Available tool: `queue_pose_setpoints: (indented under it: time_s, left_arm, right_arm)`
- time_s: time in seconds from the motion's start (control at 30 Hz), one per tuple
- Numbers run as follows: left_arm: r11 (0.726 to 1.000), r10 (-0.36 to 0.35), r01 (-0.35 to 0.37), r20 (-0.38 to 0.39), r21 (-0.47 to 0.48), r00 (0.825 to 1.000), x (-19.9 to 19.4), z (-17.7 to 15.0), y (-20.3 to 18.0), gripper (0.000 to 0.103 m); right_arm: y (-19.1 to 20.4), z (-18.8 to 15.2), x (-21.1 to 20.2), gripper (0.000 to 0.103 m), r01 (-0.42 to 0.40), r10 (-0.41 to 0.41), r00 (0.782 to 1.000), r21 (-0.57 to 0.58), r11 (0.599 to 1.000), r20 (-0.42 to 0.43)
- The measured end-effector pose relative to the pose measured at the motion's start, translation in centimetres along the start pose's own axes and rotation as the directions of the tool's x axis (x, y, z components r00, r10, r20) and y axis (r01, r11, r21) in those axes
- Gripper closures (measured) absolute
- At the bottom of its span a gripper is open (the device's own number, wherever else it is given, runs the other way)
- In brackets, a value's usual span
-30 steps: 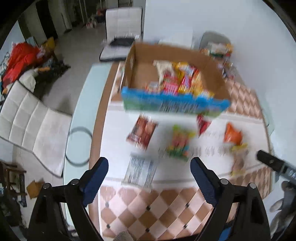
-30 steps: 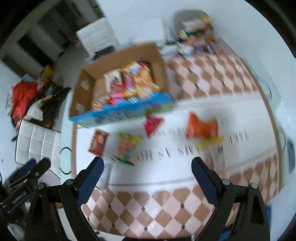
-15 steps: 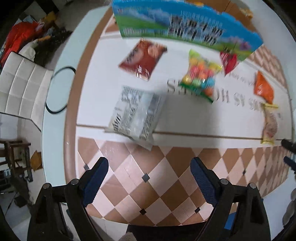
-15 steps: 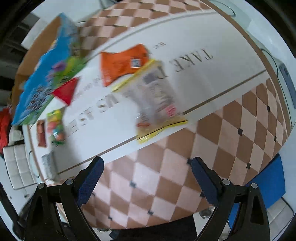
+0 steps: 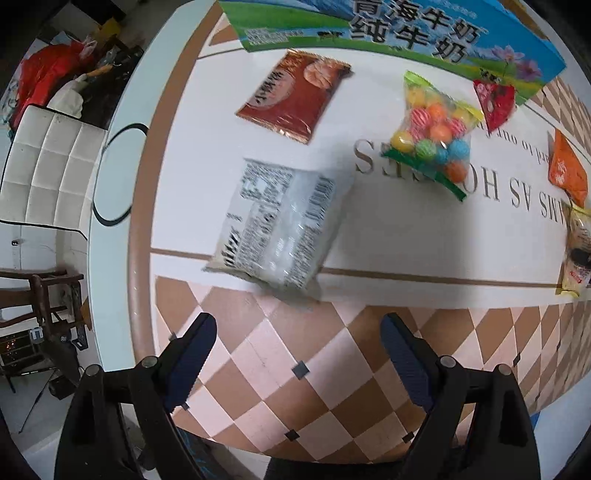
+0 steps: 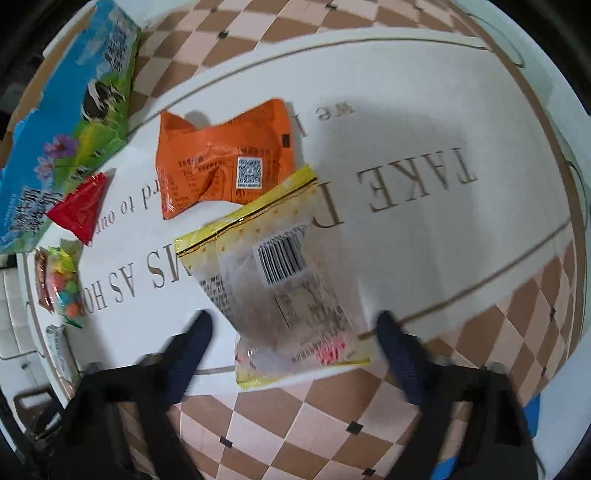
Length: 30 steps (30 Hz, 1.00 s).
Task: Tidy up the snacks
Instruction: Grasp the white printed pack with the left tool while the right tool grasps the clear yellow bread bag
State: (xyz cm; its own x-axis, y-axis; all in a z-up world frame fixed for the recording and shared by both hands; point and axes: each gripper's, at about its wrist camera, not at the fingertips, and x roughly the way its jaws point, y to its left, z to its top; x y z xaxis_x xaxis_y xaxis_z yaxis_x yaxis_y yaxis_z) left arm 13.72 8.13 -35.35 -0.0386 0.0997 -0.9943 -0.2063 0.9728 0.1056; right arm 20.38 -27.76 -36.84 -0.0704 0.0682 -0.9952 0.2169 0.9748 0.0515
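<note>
Checkered brown-and-cream cloth with a white lettered band covers the table, and the snacks lie scattered on that band in front of the blue-and-green milk carton box. Compared with half a second ago, both cameras sit lower and closer to the cloth, so the packets fill more of each view.

The left gripper hovers with its jaws spread wide and nothing between them, just short of the silver-white packet, which now lies nearer the fingertips than before. Beyond it lie the dark red packet, the bag of coloured balls and the small red packet, the last touching the box front.

The right gripper is also wide apart and holding nothing; it has closed in on the yellow-edged clear packet, whose near end now lies between the two fingers, though contact cannot be made out through the blur. The orange packet lies just behind it, its lower edge tucked under the yellow one's top corner.
</note>
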Motion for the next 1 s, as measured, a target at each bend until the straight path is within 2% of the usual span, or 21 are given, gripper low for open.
queue_pose_setpoints:
  time_s: [0.13,0.27,0.4,0.5,0.6,0.67,0.77,0.83,0.87,0.93,1.0]
  left_arm:
    - [1.0,-0.004,0.004,0.001,-0.006,1.0,-0.2,1.3,1.6,0.012]
    - [1.0,-0.009,0.009,-0.011,0.009,1.0,0.3,2.6,3.0,0.012]
    - [0.998,-0.017,0.02,-0.042,0.059,0.999,1.5,4.2,3.4,0.012]
    - [0.994,-0.032,0.039,-0.067,0.099,0.997,2.5,5.3,3.1,0.012]
    - [0.987,-0.042,0.055,-0.087,0.151,0.995,3.1,5.8,1.7,0.012]
    - [0.98,-0.051,0.07,-0.105,0.185,0.993,3.7,6.1,0.7,0.012]
    - [0.976,-0.061,0.086,-0.131,0.199,0.989,4.8,6.4,0.1,0.012]
    - [0.979,-0.058,0.078,-0.111,0.191,0.992,5.0,6.4,0.0,0.02]
    - [0.981,-0.04,0.056,-0.093,0.185,0.995,5.0,6.3,0.2,0.032]
    - [0.984,-0.042,0.054,-0.072,0.173,0.996,4.5,6.4,0.3,0.034]
    - [0.986,-0.038,0.046,-0.052,0.162,0.998,4.0,6.1,0.3,0.041]
  right_arm:
    - [2.1,-0.7,0.4,0.048,0.028,-0.029,0.999,-0.064,0.998,-0.014]
    - [5.9,-2.7,1.3,0.049,-0.037,0.024,0.994,-0.12,0.992,-0.104]
    - [9.5,-4.3,2.2,0.049,-0.11,0.087,0.979,-0.123,0.986,-0.184]
    - [11.7,-4.7,2.7,0.049,-0.122,0.095,0.974,-0.121,0.985,-0.204]
    - [12.5,-4.5,3.0,0.047,-0.103,0.077,0.974,-0.113,0.988,-0.215]
    - [12.4,-4.3,3.3,0.04,-0.109,0.086,0.97,-0.088,0.99,-0.228]
    - [12.7,-3.9,3.4,0.038,-0.101,0.084,0.969,-0.061,0.993,-0.232]
    - [12.7,-3.6,3.4,0.038,-0.091,0.076,0.971,-0.057,0.994,-0.227]
    - [12.9,-3.5,3.3,0.038,-0.083,0.068,0.973,-0.06,0.995,-0.223]
    - [13.3,-3.5,3.4,0.038,-0.068,0.052,0.977,-0.071,0.995,-0.209]
    - [13.9,-3.6,3.2,0.045,-0.043,0.025,0.984,-0.094,0.995,-0.175]
